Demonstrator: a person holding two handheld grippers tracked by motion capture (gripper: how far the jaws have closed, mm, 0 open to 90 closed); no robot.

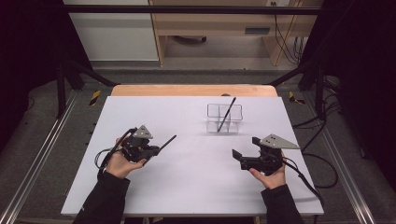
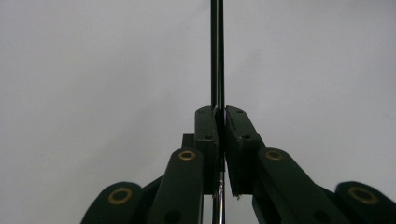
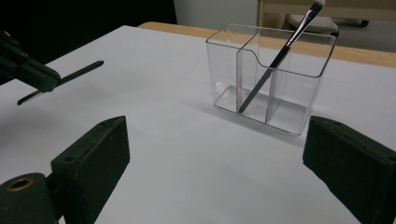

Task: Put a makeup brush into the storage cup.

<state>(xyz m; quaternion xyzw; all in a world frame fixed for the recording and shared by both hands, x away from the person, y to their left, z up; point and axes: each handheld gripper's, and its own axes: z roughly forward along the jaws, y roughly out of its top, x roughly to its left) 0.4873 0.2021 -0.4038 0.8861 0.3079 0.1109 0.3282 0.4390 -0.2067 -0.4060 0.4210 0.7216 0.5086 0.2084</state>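
Left gripper: clenched on a thin black brush, held above the white surface.
Right gripper: released, jaws wide apart, nothing between them.
Clear organizer: stands upright on the surface; a second brush leans inside.

In the left gripper view the thin black stick runs off the top edge, so its far end is cut off, and its lower part is hidden between the closed jaws. In the high view its tip is too small to tell apart. The right gripper view crops the brush at its bristle tip.
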